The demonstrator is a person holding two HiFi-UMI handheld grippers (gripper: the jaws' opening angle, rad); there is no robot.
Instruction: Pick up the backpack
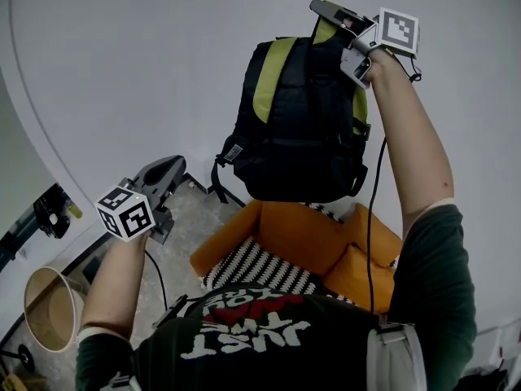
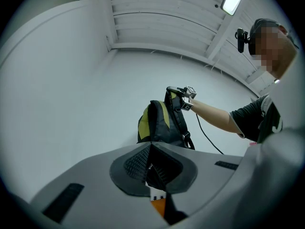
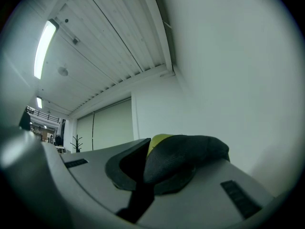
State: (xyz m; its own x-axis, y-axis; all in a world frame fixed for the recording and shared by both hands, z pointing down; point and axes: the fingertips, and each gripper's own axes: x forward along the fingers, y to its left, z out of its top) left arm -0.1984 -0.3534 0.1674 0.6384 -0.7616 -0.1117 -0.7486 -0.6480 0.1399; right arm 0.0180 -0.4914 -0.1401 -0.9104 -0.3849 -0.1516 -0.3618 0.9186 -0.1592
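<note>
Right tongs (image 1: 319,8) are grey, marker cube (image 1: 399,31) black-and-white, shirt (image 1: 444,292) perhaps dark green.

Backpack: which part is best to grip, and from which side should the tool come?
The top handle, coming in about level from the person's side. The right tool is shut on that loop, and the backpack hangs upright below it. The loop is thin enough for the jaws; the body looks too wide.

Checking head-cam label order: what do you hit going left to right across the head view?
Tan round bin → left gripper → backpack. The right gripper, shut on the backpack's top, and the orange armchair below both overlap the backpack sideways, so they are left out.
</note>
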